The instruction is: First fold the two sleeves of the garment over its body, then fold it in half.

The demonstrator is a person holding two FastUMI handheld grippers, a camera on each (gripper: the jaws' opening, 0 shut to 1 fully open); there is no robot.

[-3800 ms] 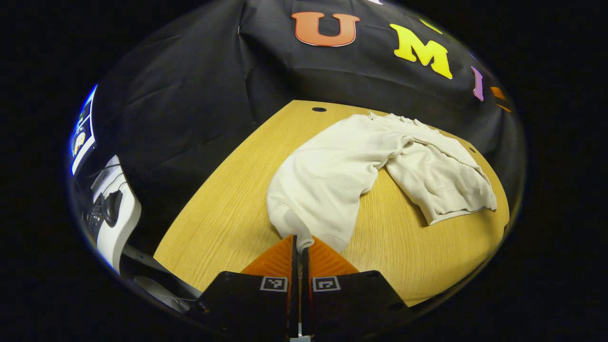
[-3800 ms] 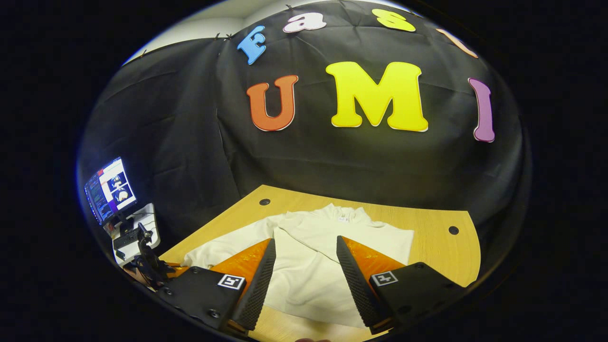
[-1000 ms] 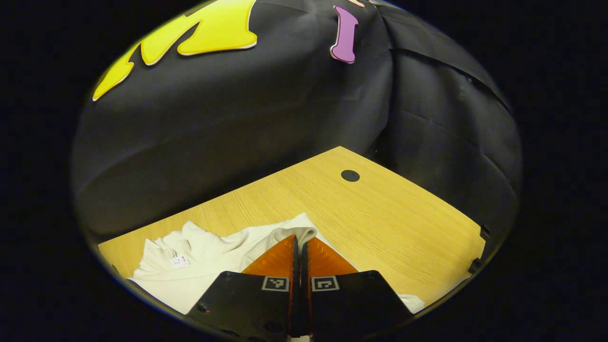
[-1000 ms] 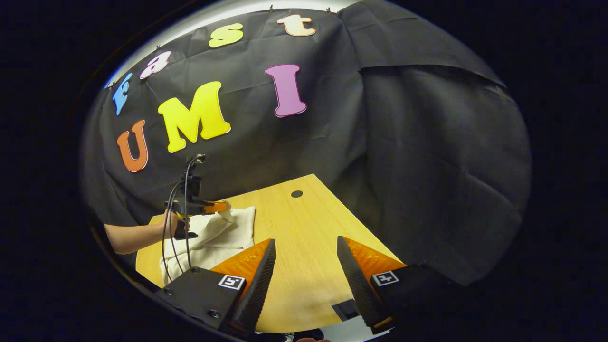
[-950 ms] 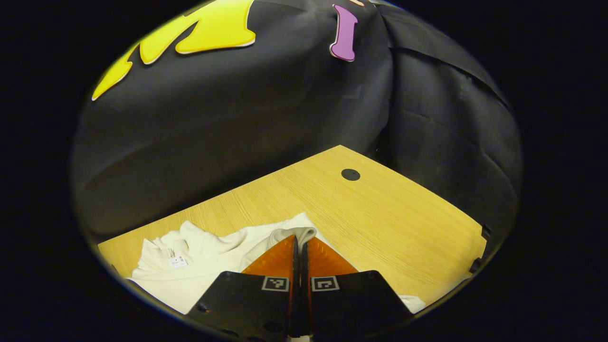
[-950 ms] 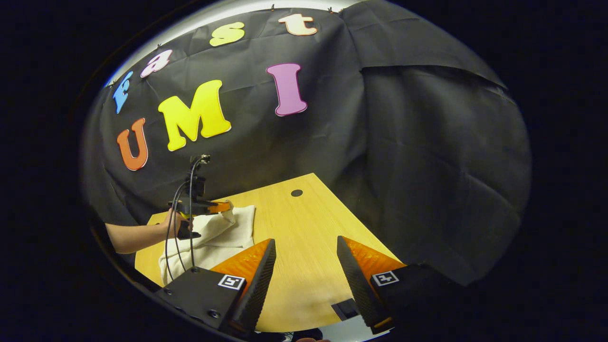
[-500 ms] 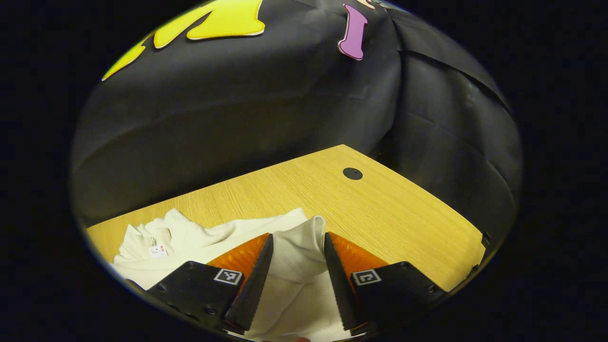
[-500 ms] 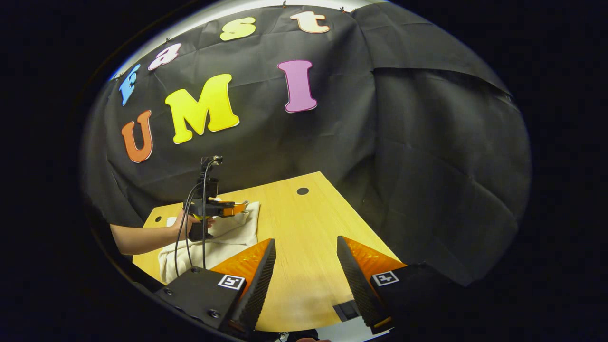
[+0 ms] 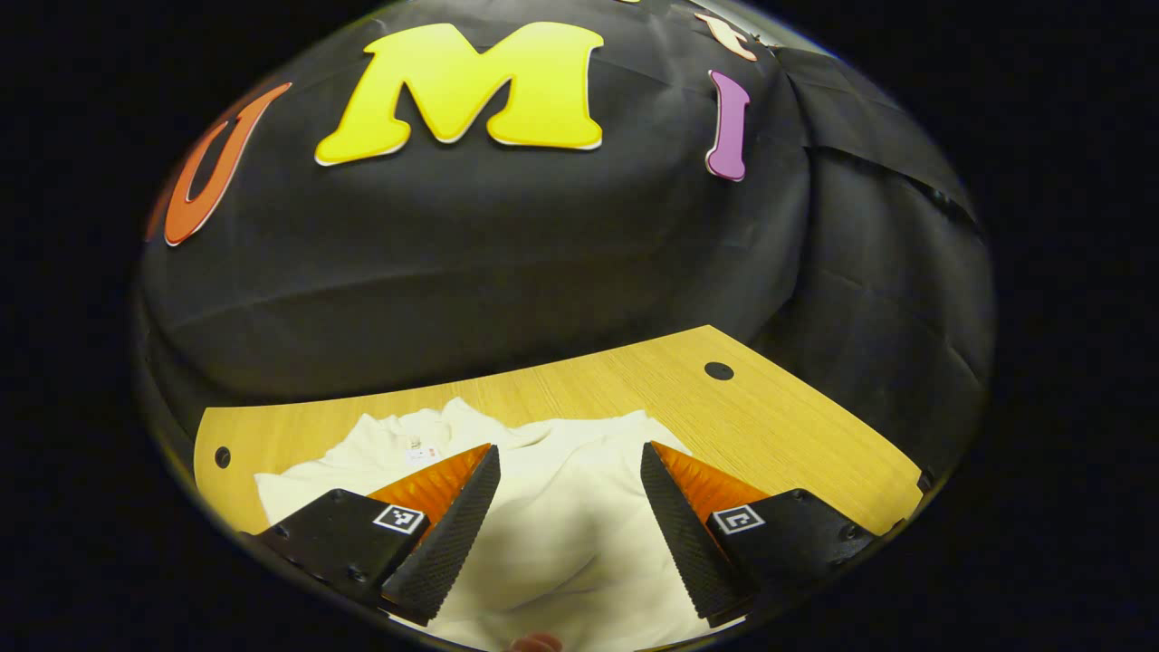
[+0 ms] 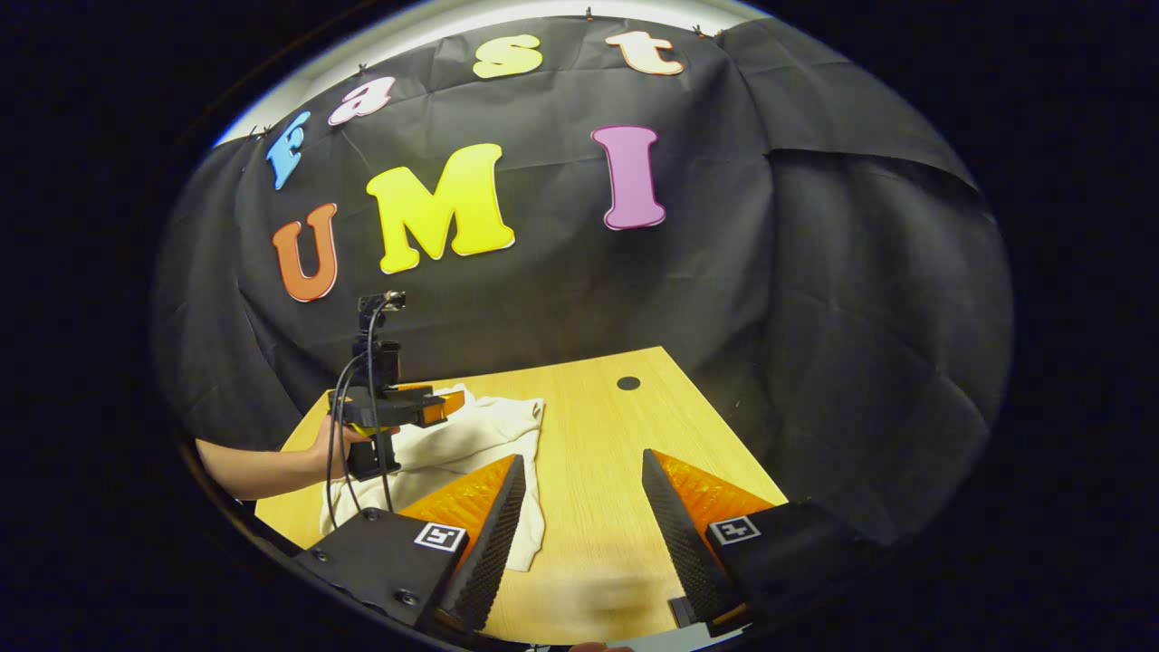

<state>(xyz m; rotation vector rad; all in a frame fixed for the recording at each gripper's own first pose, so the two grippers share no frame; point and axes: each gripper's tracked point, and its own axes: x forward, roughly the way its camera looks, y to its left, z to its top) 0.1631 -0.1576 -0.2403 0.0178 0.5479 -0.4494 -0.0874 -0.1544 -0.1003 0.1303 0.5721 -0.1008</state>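
The cream garment [image 9: 552, 507] lies on the wooden table [image 9: 779, 426], bunched and rumpled, with soft folds across its body and a small tag near the collar toward the table's far edge. In the right gripper view the garment [image 10: 471, 435] sits toward the table's [image 10: 607, 471] left side, its right edge a loose drape that stops short of the middle. The left gripper [image 9: 569, 507] hangs over the cloth with its jaws wide apart, cloth showing between the fingers and nothing clamped. From the right gripper view, a hand [image 10: 330, 444] holds it above the garment. The right gripper [image 10: 579, 525] is also spread wide, holding nothing, over bare wood near the table's near edge.
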